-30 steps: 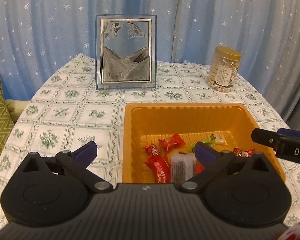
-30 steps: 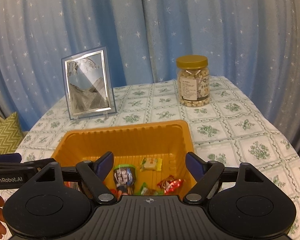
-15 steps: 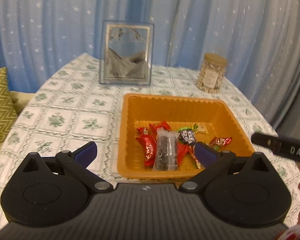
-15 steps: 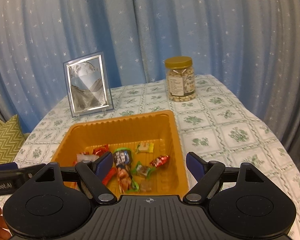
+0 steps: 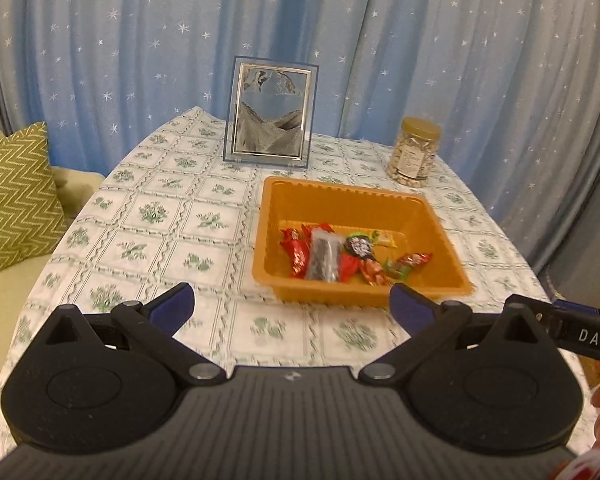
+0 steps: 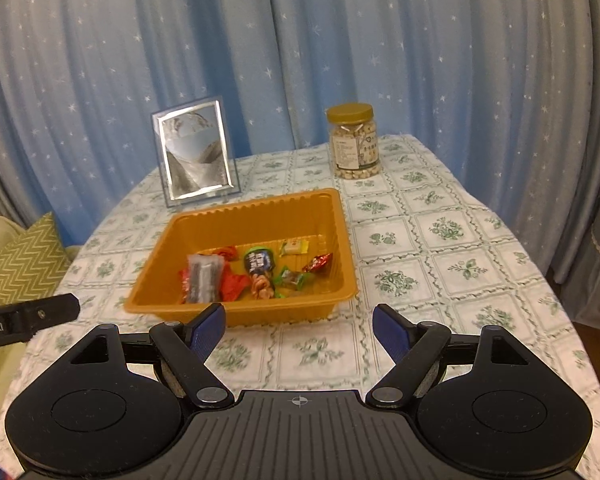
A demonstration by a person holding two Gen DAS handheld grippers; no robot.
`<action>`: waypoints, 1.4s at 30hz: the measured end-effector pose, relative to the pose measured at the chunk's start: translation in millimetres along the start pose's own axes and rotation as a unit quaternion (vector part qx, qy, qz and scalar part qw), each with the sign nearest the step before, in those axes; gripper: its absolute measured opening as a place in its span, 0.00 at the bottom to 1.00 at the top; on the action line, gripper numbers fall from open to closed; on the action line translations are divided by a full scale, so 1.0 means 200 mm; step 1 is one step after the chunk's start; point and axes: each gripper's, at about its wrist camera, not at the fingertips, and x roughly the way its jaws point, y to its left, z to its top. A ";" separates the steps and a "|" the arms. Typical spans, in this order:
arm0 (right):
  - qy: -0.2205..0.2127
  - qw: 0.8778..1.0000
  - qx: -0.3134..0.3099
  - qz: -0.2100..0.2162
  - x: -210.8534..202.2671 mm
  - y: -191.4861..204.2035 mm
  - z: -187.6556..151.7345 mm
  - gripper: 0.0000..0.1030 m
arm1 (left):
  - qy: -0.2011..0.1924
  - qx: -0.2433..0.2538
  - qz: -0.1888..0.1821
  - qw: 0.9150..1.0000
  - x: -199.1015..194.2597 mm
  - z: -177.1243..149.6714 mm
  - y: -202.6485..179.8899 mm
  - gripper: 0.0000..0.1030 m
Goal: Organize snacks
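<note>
An orange plastic tray [image 5: 380,200] [image 6: 236,216] sits mid-table and holds several wrapped snacks: red candies [image 5: 296,250], a clear packet of dark biscuits [image 5: 322,258] [image 6: 202,280], a green-rimmed round snack [image 6: 259,260], a yellow sweet [image 6: 294,246]. My left gripper [image 5: 290,308] is open and empty, held back from the tray's near edge. My right gripper [image 6: 298,326] is open and empty, also short of the tray's near edge. Each gripper's side shows in the other's view.
A framed sand picture [image 5: 271,118] [image 6: 194,158] stands behind the tray. A jar of nuts with a gold lid [image 5: 414,152] [image 6: 354,140] stands at the back right. A floral tablecloth [image 5: 160,216] covers the round table. A green zigzag cushion [image 5: 14,196] lies to the left. Blue starred curtains hang behind.
Both grippers have pulled back and up from over the tray; the tray now lies wholly ahead of the fingertips. Both stay open and empty.
</note>
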 end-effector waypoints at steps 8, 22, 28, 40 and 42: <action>0.007 1.000 0.003 0.002 -0.33 0.07 -0.04 0.79 | 0.001 0.000 -0.013 1.000 -0.32 -0.07 -0.07 1.00; 0.015 1.000 -0.007 0.010 -0.72 0.15 -0.20 0.82 | -0.010 0.015 0.004 1.000 -0.71 -0.20 -0.15 1.00; 0.008 1.000 -0.020 0.004 -0.84 0.16 -0.22 0.82 | -0.014 0.033 0.010 0.999 -0.83 -0.26 -0.19 1.00; -0.002 0.999 -0.054 -0.007 -0.99 0.21 -0.30 0.82 | -0.022 0.047 0.015 0.999 -0.96 -0.36 -0.21 1.00; -0.005 0.998 -0.056 -0.010 -1.01 0.21 -0.31 0.82 | -0.022 0.048 0.018 0.998 -0.98 -0.38 -0.21 1.00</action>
